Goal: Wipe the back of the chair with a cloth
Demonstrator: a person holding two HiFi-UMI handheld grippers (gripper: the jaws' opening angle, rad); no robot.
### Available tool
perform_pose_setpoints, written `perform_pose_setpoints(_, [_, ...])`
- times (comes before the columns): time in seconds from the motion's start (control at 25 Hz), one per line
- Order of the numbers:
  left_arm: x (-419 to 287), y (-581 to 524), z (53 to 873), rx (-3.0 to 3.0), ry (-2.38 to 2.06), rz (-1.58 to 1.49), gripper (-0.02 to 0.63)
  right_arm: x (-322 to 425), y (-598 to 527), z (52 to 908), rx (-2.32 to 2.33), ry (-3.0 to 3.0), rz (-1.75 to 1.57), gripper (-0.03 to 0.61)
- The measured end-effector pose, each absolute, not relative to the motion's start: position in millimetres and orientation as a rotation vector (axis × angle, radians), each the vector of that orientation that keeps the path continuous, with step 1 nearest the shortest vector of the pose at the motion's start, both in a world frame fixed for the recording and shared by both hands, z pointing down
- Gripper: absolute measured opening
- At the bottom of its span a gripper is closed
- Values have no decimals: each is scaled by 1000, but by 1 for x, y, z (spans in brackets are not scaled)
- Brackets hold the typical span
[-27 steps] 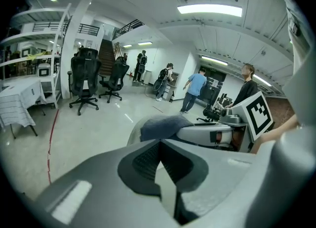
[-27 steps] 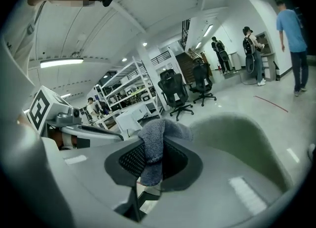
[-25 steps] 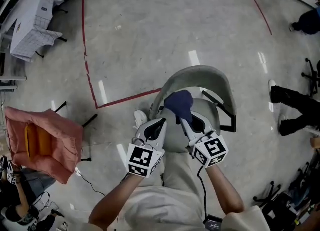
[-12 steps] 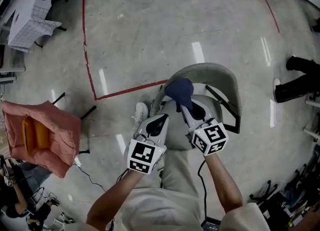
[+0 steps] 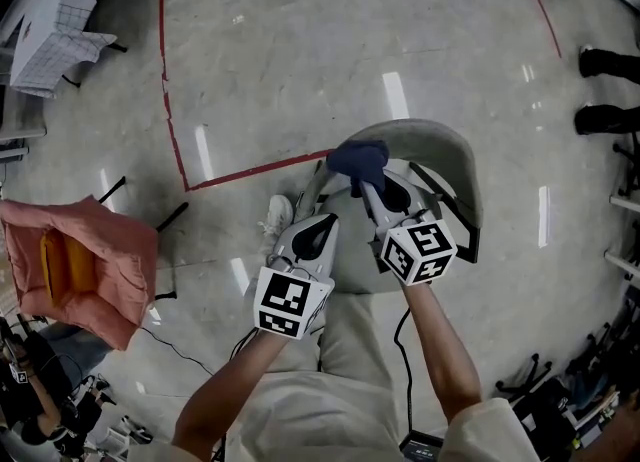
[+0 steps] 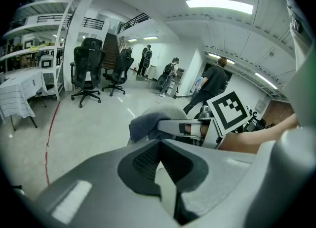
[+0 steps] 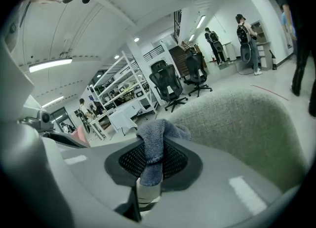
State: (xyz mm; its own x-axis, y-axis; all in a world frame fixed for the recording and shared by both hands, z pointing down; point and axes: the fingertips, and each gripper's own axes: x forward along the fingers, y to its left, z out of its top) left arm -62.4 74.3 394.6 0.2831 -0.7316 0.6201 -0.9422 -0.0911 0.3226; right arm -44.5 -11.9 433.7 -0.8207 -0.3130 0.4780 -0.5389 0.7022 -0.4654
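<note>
The chair's grey-green curved back [image 5: 440, 145] stands just ahead of me, around a pale seat [image 5: 350, 260]. A dark blue cloth [image 5: 358, 160] rests against the back's near-left rim, and my right gripper [image 5: 362, 182] is shut on it. In the right gripper view the cloth [image 7: 158, 140] bunches out between the jaws, with the chair back [image 7: 242, 118] to its right. My left gripper [image 5: 325, 222] hovers over the seat's left side, shut with nothing in it. The left gripper view shows the cloth [image 6: 145, 126] and the right gripper [image 6: 190, 129] ahead.
A pink padded seat [image 5: 85, 270] with an orange inset stands at the left. Red tape [image 5: 250, 178] crosses the concrete floor. Tables with white cloths [image 5: 50, 30] fill the top left. Someone's shoes [image 5: 605, 60] show at the right edge. Black office chairs [image 6: 86, 74] and several people stand further off.
My right gripper has carried the cloth away from me, from over the seat up to the chair back's rim. The left gripper stayed beside it. The legs at the right moved away.
</note>
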Motion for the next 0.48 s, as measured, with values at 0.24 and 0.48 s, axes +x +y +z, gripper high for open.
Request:
perform_pose_setpoints(0.24, [-65,68,395,1880,-1500,386,2,-53,-22,434,697,-2549,855,80])
perform_pose_setpoints(0.48, [-66,62,398,1901,-1490,408,2,-43,-41,437,792,-2525,856,81])
